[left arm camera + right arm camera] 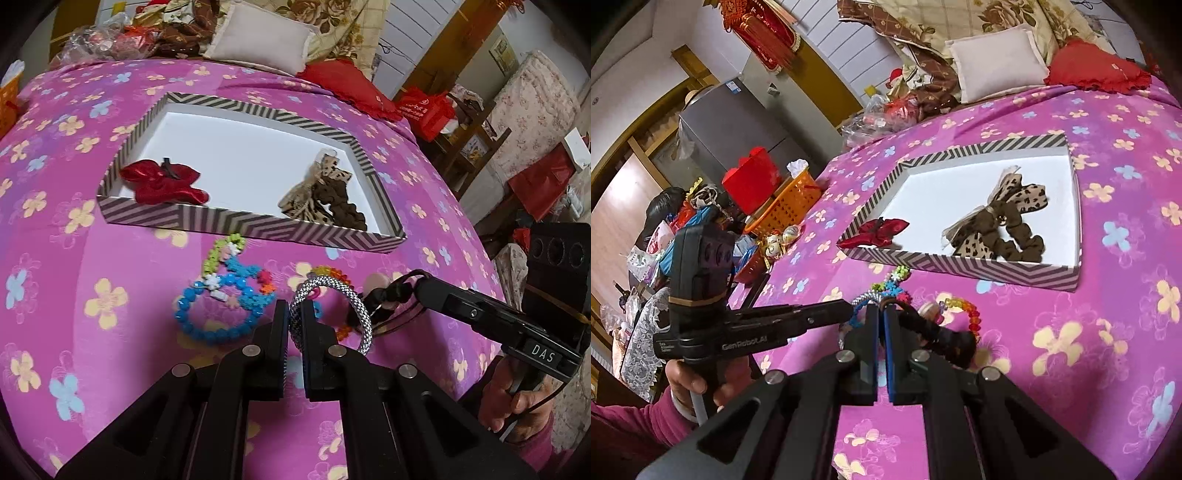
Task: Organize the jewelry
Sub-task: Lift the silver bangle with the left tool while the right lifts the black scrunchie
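Note:
My left gripper (pixel 294 314) is shut on a silver-and-black woven bangle (pixel 364 317), which stands tilted up off the bedspread. My right gripper (pixel 881 314) is shut on a black hair band with a dark bow (pixel 945 334); it also shows in the left wrist view (pixel 397 291). Blue and multicolour bead bracelets (pixel 225 295) lie in front of the tray, with an orange-rainbow bead bracelet (pixel 973 314) beside them. The striped tray (pixel 229 221) holds a red bow (pixel 162 182) and a leopard-print scrunchie bow (pixel 325 195).
The tray sits on a pink flowered bedspread (pixel 92 258). Pillows (pixel 262 37) and a red cushion (pixel 347 86) lie behind it. An orange basket (pixel 790 201) and clutter stand off the bed's left side; red bags (pixel 428 110) stand to the right.

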